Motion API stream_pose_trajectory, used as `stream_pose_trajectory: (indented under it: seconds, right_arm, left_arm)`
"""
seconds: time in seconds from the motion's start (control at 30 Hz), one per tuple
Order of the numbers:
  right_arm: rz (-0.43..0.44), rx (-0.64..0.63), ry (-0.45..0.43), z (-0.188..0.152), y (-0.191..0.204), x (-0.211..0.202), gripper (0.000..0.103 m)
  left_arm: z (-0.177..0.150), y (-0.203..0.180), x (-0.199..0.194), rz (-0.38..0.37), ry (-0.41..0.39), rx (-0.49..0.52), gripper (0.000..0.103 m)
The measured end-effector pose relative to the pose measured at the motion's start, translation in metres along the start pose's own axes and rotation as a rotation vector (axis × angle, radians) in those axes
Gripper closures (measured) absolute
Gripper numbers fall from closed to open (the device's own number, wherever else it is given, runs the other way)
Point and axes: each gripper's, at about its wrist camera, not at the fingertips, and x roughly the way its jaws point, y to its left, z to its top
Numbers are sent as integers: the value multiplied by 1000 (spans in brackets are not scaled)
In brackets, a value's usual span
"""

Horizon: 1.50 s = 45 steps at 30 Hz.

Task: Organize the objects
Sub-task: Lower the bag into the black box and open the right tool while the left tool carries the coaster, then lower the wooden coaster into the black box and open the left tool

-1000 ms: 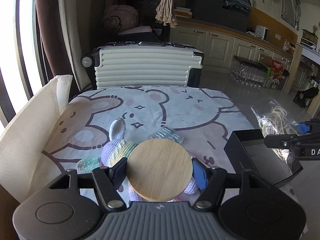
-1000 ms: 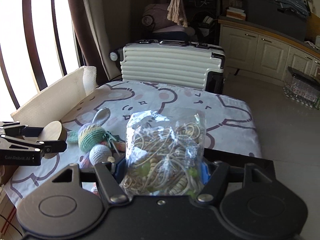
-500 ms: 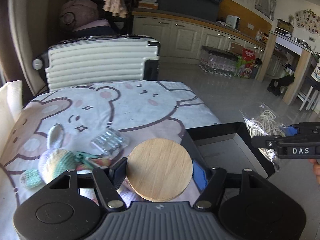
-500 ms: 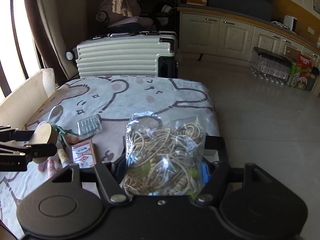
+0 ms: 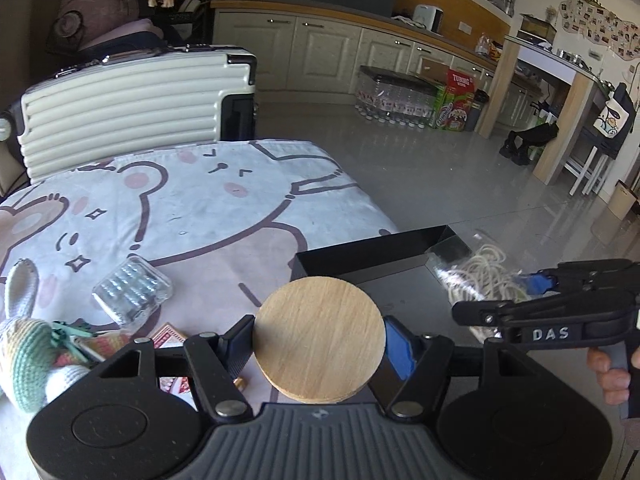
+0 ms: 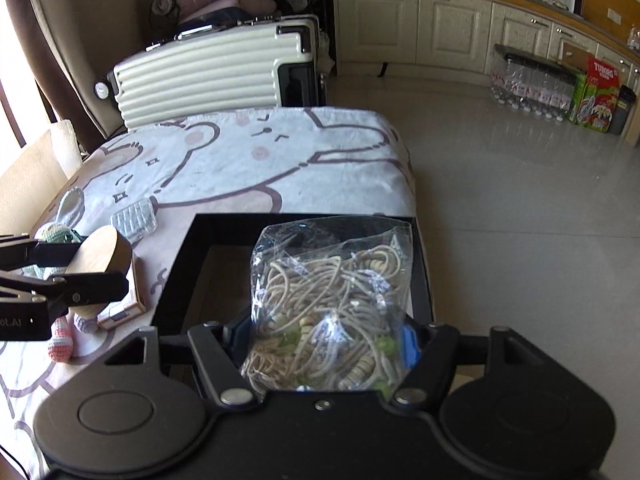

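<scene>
From the left wrist view, the left gripper (image 5: 320, 340) is clamped on a round wooden disc (image 5: 320, 338), held over the near left corner of the black box (image 5: 360, 258) on the bear-print cloth (image 5: 224, 208), with a crochet bunny (image 5: 28, 344) and a clear pack of beads (image 5: 134, 290) lying to its left. From the right wrist view, the right gripper (image 6: 326, 344) pinches a clear bag of cords (image 6: 332, 304) above that black box (image 6: 180, 272), while the disc (image 6: 100, 264) hangs just left of the box's rim.

Tan wood-grain disc (image 5: 320, 336); black box (image 6: 188, 268); bear-print cloth (image 5: 200, 208).
</scene>
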Motion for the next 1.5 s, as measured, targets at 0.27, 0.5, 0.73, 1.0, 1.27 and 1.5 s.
stream_pose_trajectory:
  seconds: [0.27,0.5,0.73,1.0,1.27,1.5]
  right_arm:
    - [-14,5,85,-10,-7,35,33]
    - [-42,-32,124,-19,-5,41,16]
    - [-14,-17,66,-13,-12,13,16]
    - [2,104,44,-7,-35,-7,43]
    - [24,154,44,-10,-46,-8,49]
    - [24,159,40,-11,-49,-9,49]
  left_arm:
    - [0,-9,19,-40,29,16,35]
    - [1,-17,27,-57,35,24,35]
    - [2,-32,30,-87,35,47,35]
    - [-4,-53,42,-127,80,80,35]
    - [-8,-66,62,-131,138,100,35]
    - [-10,-69,64,-169,150,104,9]
